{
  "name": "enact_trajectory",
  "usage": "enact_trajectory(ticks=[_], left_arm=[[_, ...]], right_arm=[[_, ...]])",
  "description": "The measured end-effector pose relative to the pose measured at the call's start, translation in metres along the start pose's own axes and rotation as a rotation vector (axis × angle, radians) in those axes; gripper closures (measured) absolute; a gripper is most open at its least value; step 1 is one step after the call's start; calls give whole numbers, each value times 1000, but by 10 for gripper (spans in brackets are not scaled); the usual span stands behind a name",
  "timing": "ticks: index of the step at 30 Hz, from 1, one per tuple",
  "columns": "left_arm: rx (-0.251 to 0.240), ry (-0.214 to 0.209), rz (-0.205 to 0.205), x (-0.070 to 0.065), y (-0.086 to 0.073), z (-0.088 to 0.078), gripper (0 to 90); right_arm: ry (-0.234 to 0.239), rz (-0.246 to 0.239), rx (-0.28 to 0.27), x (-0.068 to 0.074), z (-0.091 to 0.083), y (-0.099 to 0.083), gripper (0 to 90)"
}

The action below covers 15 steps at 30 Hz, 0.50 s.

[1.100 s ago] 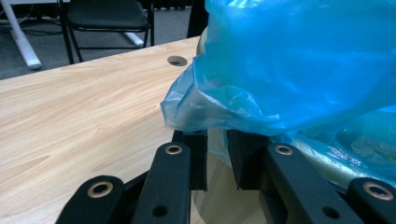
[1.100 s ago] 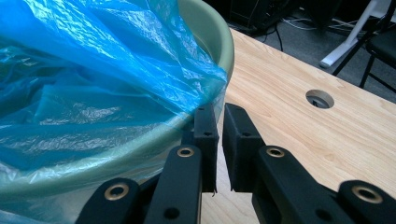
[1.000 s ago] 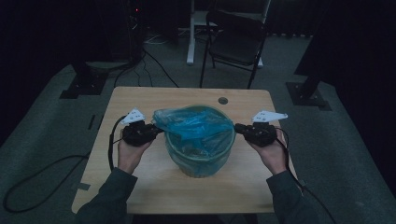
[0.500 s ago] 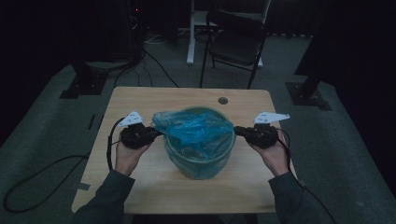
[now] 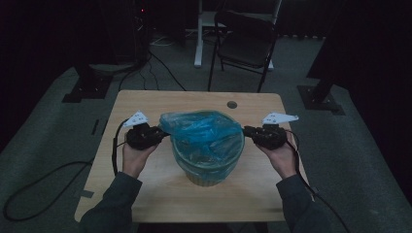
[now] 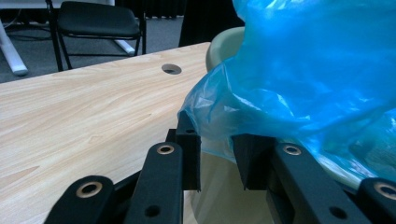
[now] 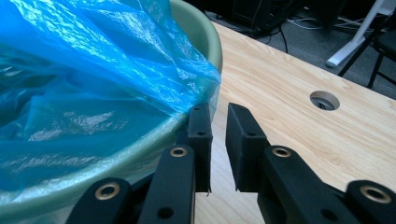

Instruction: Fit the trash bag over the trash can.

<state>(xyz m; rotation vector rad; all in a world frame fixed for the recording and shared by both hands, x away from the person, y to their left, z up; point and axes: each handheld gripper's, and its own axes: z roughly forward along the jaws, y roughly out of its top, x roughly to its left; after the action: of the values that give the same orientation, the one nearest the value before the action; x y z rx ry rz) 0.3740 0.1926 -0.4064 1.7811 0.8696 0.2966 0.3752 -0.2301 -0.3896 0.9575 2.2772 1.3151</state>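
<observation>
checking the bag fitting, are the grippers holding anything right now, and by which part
Nothing is held. Both jaws have just been opening: the left gripper and right gripper show a gap, with the blue bag's edge just beyond the tips.

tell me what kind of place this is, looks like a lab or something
Probably a recording studio or lab workspace rather than a home: a bare wooden table stands on grey carpet, black curtains hang around it, cables trail over the floor, and a folding chair and dark equipment stands sit behind it.

my left gripper (image 6: 217, 163) and right gripper (image 7: 218, 140) have just been opening their jaws; the blue bag (image 5: 204, 133) edge hangs at the tips, no longer pinched; each gap looks empty
</observation>
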Motion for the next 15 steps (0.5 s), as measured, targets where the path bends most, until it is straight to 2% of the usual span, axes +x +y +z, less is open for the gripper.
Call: enact_trajectory(ticks=[6,15], left_arm=[[11,-19,-31,4,0,6,740],[25,-20,-37,7,0,11,756]], right_arm=[[30,33,4,-5,5,1,809],[65,67,4,-11,9,2,825]])
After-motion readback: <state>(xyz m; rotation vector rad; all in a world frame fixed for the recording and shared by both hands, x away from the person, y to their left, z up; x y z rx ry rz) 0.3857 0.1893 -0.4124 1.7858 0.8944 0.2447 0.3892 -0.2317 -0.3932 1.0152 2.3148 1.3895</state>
